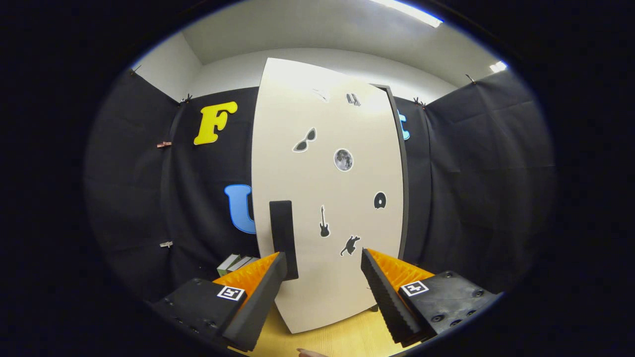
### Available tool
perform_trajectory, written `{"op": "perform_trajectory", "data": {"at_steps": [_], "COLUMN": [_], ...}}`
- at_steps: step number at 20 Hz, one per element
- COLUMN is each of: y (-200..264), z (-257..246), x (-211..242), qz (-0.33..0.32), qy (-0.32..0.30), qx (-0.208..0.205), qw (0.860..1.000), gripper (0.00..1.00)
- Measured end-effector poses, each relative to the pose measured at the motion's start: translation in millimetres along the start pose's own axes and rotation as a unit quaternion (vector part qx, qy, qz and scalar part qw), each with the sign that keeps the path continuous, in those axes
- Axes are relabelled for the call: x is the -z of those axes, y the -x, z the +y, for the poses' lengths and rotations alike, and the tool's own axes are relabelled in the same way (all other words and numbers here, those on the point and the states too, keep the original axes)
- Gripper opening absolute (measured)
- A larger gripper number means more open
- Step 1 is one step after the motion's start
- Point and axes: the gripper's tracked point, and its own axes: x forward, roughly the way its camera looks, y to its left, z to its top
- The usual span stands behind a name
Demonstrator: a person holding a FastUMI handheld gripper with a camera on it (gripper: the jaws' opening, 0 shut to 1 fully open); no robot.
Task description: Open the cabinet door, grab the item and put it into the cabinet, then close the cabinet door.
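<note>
Black cloth (471,163) hangs round the booth on three sides, pinned up by small clips (164,144), with pale wall (238,69) and a white ceiling (297,29) above it and a strip light (407,12) at about one o'clock overhead. Underfoot is a light wooden tabletop (342,337), seen between and below the fingers. Standing on that tabletop, dead ahead at twelve o'clock from the gripper (323,263), is the cabinet door (327,198), a tall cream panel that looks closed or very nearly so against the dark cabinet edge (399,163) showing along its three o'clock side. A dark upright handle (284,238) sits low on the door toward its nine o'clock side, just beyond the left fingertip, and I cannot tell whether that fingertip touches it. Small stickers dot the door: sunglasses (304,140), a round moon (343,159), a guitar (324,222), a leaping cat (350,245) and a small disc (379,200), with another faint pair near the top. The claw is spread wide with nothing between its fingers (382,287), the lower part of the door showing through the gap. At about nine o'clock from the left finger, a few stacked books (233,264) lie low beside the cabinet, against the cloth. A fingertip of a person's hand (310,352) peeks in at six o'clock.
</note>
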Motion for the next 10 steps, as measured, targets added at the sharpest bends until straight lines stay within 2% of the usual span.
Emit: {"op": "perform_trajectory", "data": {"at_steps": [10], "y": [-5], "z": [-16], "x": [-7], "qz": [-0.013], "qy": [-0.003], "qx": [-0.015], "qw": [1.000], "gripper": [0.98]}}
